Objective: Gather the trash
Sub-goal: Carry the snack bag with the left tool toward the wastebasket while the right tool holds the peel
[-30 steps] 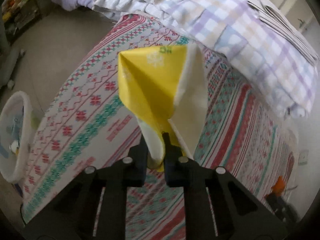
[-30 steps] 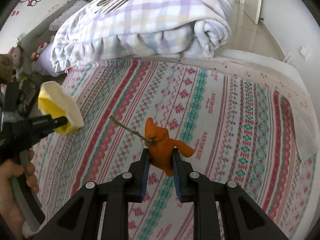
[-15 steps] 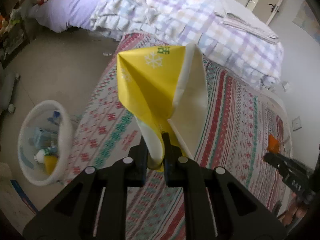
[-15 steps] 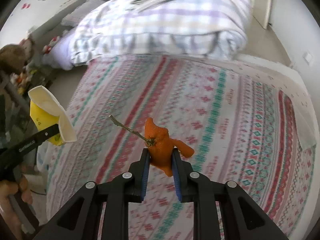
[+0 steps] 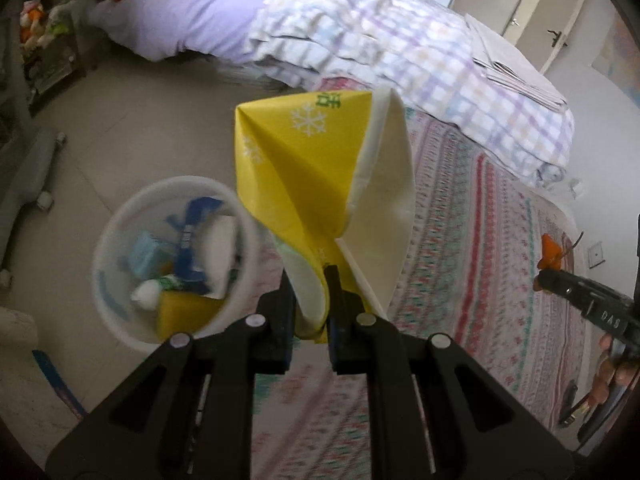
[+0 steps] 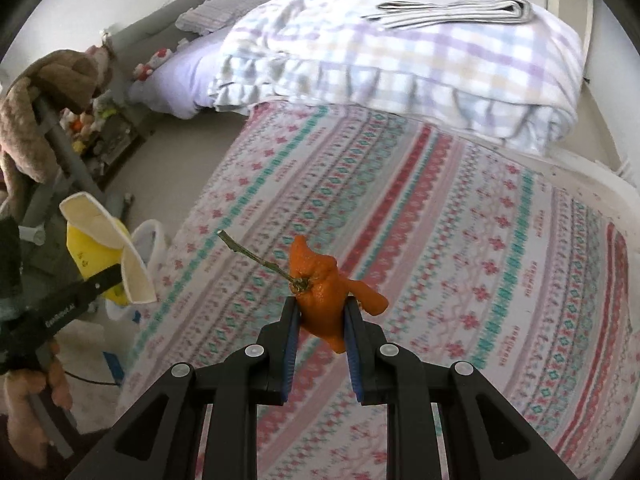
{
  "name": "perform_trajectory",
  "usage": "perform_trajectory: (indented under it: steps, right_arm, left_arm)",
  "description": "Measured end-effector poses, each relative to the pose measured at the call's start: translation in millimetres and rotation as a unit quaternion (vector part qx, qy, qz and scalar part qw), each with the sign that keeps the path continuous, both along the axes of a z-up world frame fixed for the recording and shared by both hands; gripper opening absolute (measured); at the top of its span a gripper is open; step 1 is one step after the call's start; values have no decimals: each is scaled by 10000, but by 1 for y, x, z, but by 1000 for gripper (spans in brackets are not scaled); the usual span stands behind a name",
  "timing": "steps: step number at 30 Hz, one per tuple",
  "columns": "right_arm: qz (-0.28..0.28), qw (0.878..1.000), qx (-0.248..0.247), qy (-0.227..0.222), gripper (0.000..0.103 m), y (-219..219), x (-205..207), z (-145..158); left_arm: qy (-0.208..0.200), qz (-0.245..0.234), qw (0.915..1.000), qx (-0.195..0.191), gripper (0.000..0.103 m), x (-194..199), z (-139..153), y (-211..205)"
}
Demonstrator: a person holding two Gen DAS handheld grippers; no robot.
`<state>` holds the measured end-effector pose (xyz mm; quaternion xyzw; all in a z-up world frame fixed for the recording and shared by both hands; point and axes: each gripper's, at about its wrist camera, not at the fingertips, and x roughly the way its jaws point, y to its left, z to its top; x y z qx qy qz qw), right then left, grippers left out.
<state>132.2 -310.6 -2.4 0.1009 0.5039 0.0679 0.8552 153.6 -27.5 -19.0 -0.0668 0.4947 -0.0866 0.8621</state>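
Left tongs (image 5: 310, 300): closed on the lower corner of a yellow wrapper (image 5: 296, 168), which stands up and blocks the middle of the left wrist view.
Right tongs (image 6: 320, 320): closed on an orange peel (image 6: 324, 296) with a stem (image 6: 252, 256) pointing up-left.
Bin (image 5: 120, 312): white, on the floor (image 5: 120, 128) just beside the bed (image 6: 440, 240), partly hidden behind the wrapper; it holds blue, white and yellow trash.
Bed: patterned sheet below both tongs; a folded checked quilt (image 6: 400, 60) at its far end, folded papers (image 6: 452, 12) on top.
Surroundings: second bed (image 5: 180, 16) with lilac cover, soft toys (image 5: 36, 28) at far left.
Hand (image 6: 36, 400): holds the left tongs' handle.
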Motion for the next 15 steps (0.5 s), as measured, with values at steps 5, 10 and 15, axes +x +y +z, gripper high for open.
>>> perform_trajectory:
  steps: [5,10,15]
  right_arm:
    - [70,9999,104,-40,22,17,11,1]
    - [159,9996,215,-71,22,33,18,1]
    - [348,9989,308,-87,22,53,26,0]
  left_arm:
    - [37,189,9997,-147,15,-2,-1,28]
    - [-1,329,9993,-183,15,-3,-1,46]
    - [12,487,9988,20,15,-4,-6,58]
